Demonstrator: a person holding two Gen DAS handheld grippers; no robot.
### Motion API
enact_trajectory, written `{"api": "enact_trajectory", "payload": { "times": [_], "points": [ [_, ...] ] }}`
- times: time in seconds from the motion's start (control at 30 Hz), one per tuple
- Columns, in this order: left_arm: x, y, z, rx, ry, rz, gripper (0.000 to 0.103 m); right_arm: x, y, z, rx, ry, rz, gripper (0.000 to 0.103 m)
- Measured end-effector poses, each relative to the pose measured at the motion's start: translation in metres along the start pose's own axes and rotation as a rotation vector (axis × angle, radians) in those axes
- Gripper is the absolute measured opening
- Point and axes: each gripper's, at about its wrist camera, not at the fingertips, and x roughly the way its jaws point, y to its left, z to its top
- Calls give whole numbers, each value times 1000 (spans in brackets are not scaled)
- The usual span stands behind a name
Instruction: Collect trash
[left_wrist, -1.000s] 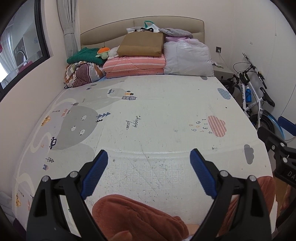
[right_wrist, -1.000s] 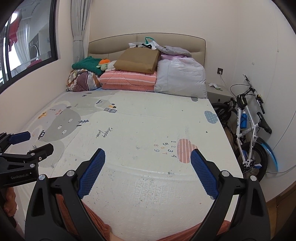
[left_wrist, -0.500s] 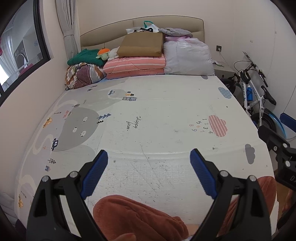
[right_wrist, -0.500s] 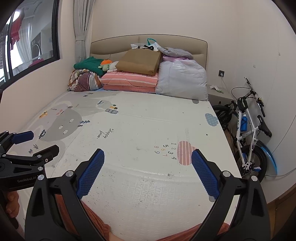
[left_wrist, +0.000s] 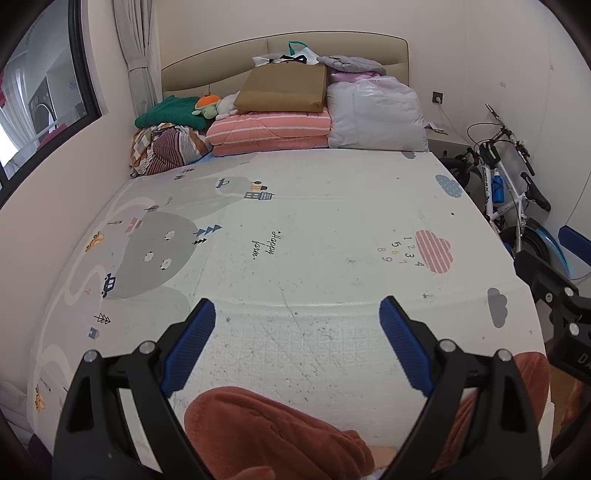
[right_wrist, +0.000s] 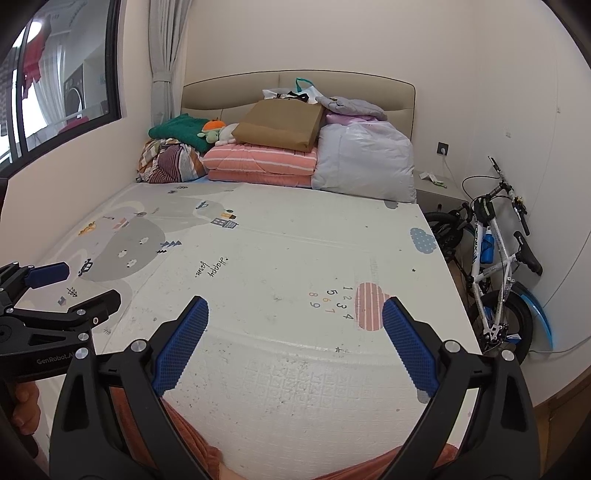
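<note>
Versus a second ago: both views sit slightly higher and a bit further back from the bed; more wall above the headboard (right_wrist: 295, 83) shows in the right wrist view. Nothing on the mat has moved. My fingers have the same spread as before.

Left gripper (left_wrist: 297, 321): released, blue pads (left_wrist: 190, 345) wide apart, nothing between them. It hovers over the near edge of the play mat (left_wrist: 295, 229) that covers the bed. Rust-coloured trouser legs (left_wrist: 266, 432) show below it.

Right gripper (right_wrist: 295, 319): also released, pads (right_wrist: 406, 345) wide apart, empty. It sits to the right of the left one; in the right wrist view the left gripper pokes in at the left edge, and a bit of my hand (right_wrist: 24, 410) shows under it.

Trash: I can't pick out a clear piece. The only candidates are small dark specks (left_wrist: 317, 325) scattered on the mat near its front edge, ahead of and between both sets of fingers, too small to identify. Neither gripper touches the mat.

Far end: folded striped quilt (left_wrist: 269, 131), brown paper bag (left_wrist: 284, 90) on top, grey bundle (left_wrist: 373, 114) beside it, green blanket (left_wrist: 170, 114) and a plush toy (left_wrist: 208, 105) to the left. A bicycle (right_wrist: 495, 254) stands against the right wall, well clear of both grippers.
</note>
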Motion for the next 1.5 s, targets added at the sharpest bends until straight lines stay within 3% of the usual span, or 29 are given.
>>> {"api": "enact_trajectory", "payload": {
  "times": [0.83, 0.97, 1.07, 1.5],
  "points": [
    [-4, -9, -6, -4, 14, -70, 91, -3, 1, -1, 1, -6, 4, 92],
    [-5, -3, -5, -49, 2, -158, 91, -3, 1, -2, -2, -7, 0, 92],
    [-7, -7, -6, -25, -10, -123, 91, -2, 3, -2, -2, -6, 0, 92],
    [-13, -14, -10, 2, -8, -93, 91, 4, 5, -2, -3, 0, 2, 92]
  ]
}}
